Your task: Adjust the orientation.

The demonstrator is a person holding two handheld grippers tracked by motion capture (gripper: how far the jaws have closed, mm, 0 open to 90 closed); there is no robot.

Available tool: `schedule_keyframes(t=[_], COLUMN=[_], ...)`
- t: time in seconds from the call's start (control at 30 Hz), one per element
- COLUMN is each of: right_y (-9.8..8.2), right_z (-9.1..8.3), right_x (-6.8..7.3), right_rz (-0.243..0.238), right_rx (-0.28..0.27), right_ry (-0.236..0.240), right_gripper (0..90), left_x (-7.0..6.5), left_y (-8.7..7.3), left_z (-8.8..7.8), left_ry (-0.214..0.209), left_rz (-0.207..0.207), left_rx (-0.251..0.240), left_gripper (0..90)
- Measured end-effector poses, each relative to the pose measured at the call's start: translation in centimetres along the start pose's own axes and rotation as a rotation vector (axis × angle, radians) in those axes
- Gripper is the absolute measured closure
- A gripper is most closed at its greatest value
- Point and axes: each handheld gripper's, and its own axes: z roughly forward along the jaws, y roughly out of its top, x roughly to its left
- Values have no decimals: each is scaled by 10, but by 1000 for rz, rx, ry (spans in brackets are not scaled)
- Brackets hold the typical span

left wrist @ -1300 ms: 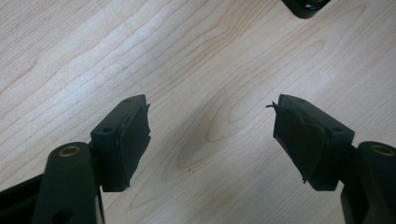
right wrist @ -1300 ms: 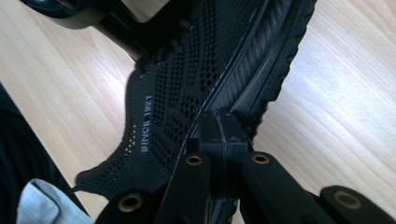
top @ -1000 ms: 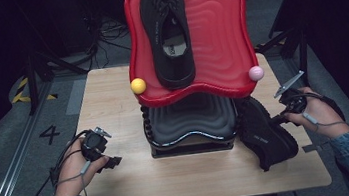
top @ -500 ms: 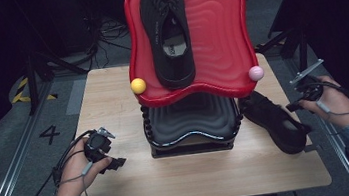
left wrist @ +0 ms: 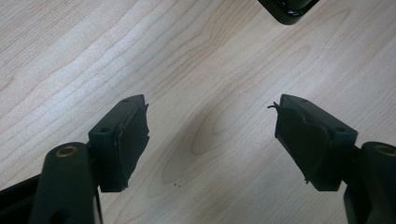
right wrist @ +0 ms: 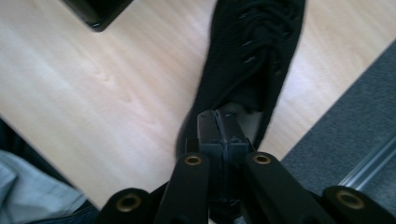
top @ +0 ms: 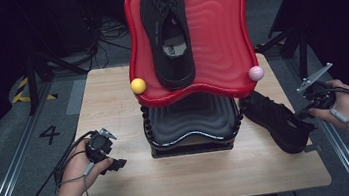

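A black shoe (top: 167, 33) lies laces up on the tilted red tray (top: 215, 37), which sits on top of a black stand (top: 190, 118). A second black shoe (top: 276, 121) is at the table's right edge, its toe toward the stand. My right gripper (top: 305, 112) is shut on that shoe's heel collar. In the right gripper view the jaws (right wrist: 218, 126) pinch the collar rim of the shoe (right wrist: 252, 51). My left gripper (top: 115, 164) is at the front left, open. In the left gripper view (left wrist: 210, 135) there is bare wood between its jaws.
A yellow ball (top: 138, 86) and a pink ball (top: 256, 73) sit at the red tray's front corners. The wooden table (top: 112, 100) has bare room left of the stand. Grey floor and a metal rail (top: 14, 163) flank the table.
My right hand has moved right and up, dragging the second shoe by its heel away from the stand. The left hand has stayed put.
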Motion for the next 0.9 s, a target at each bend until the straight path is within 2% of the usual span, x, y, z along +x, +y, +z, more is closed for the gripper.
schedule_keyframes(t=[0.03, 0.07, 0.1, 0.23, 0.37, 0.43, 0.57, 0.6, 0.67, 0.7, 0.73, 0.77, 0.83, 0.87, 0.9], right_y=[-1, -1, -3, -5, -8, -10, -12, -12, -13, -13, -13, -12, -10, -9, -7], right_z=[0, 0, 1, 4, 12, 18, 28, 31, 36, 39, 41, 41, 40, 40, 40], right_x=[3, 3, 8, 11, 8, 5, 4, 5, 7, 8, 9, 9, 12, 14, 17], right_rz=[-5, -5, -25, -43, -60, -61, -59, -60, -53, -48, -46, -48, -44, -43, -46], right_rx=[7, 7, 18, 31, 77, 106, 145, 158, 182, 196, 206, 211, 215, 216, 202], right_ry=[10, 10, 12, 8, -6, -18, -30, -24, -11, -7, -15, -30, -37, -38, -13], right_gripper=[824, 824, 776, 719, 697, 699, 736, 746, 783, 830, 864, 869, 872, 872, 873], left_x=[0, -1, -1, -3, -4, -5, -7, -8, -9, -9, -7, -7, -6, -6, -7], left_y=[0, 0, 1, 2, 2, 2, 4, 4, 4, 3, 4, 4, 4, 5, 5], left_z=[0, 0, -1, 1, 3, 2, 2, 2, 3, 4, 5, 5, 5, 6, 6], left_ry=[0, 0, 9, 1, -5, -19, -23, -33, -36, -37, -31, -35, -19, -33, -37], left_rz=[0, -2, 12, 13, 20, 11, 36, 29, 20, 13, 26, 18, 30, 20, 11], left_rx=[0, 1, -5, 4, 5, 5, -5, -1, 7, 10, 1, 4, 2, 1, 5], left_gripper=[263, 263, 262, 262, 261, 261, 261, 261, 260, 260, 260, 260, 259, 258, 258])
